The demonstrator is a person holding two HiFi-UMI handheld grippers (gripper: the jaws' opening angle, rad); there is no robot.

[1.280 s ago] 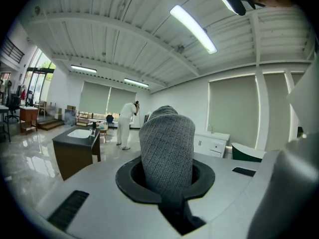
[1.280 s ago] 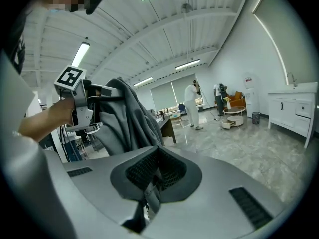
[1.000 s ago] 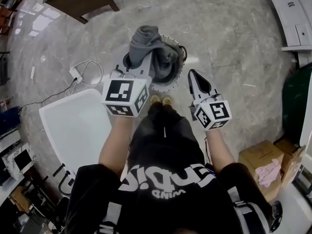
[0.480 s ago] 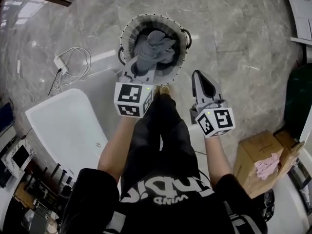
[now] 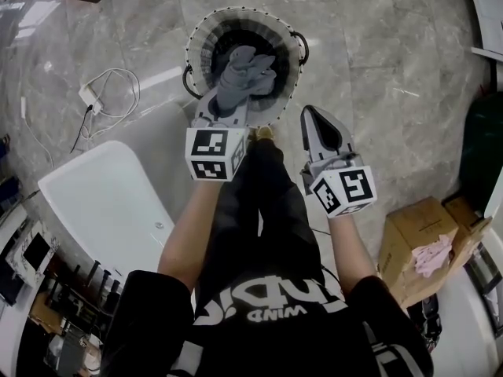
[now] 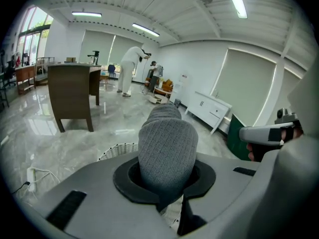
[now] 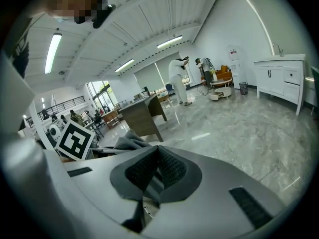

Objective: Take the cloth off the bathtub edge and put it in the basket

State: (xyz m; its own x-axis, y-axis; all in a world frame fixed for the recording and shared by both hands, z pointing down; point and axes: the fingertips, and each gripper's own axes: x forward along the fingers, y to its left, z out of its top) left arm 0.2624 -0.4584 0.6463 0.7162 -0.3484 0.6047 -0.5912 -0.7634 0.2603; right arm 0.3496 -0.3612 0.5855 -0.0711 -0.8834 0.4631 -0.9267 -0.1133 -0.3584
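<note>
The grey cloth [image 5: 244, 73] hangs bunched in the upper middle of the head view, down inside the mouth of the round white wicker basket [image 5: 193, 49], its folds lying against the basket's dark interior. The left tongs [image 5: 229, 107] hold it from the lower edge of the basket: in the left gripper view a thick ribbed roll of the cloth stands up between the dark pads, which are set narrow against it, and the jaws have just been opening a little with the cloth between them. A strip of the basket's woven rim shows just behind and below the roll in that view. The right tongs [image 5: 312, 116] hover to the right of the basket, apart from it and from the cloth, with their ridged pads pressed together and nothing between them. The basket stands on a glossy grey marble floor [image 5: 377, 45]. The white bathtub [image 5: 102, 203] fills the lower left of the head view, a white cable [image 5: 110, 93] coils on the floor at the left, and an open cardboard box [image 5: 413, 250] sits at the lower right.
</note>
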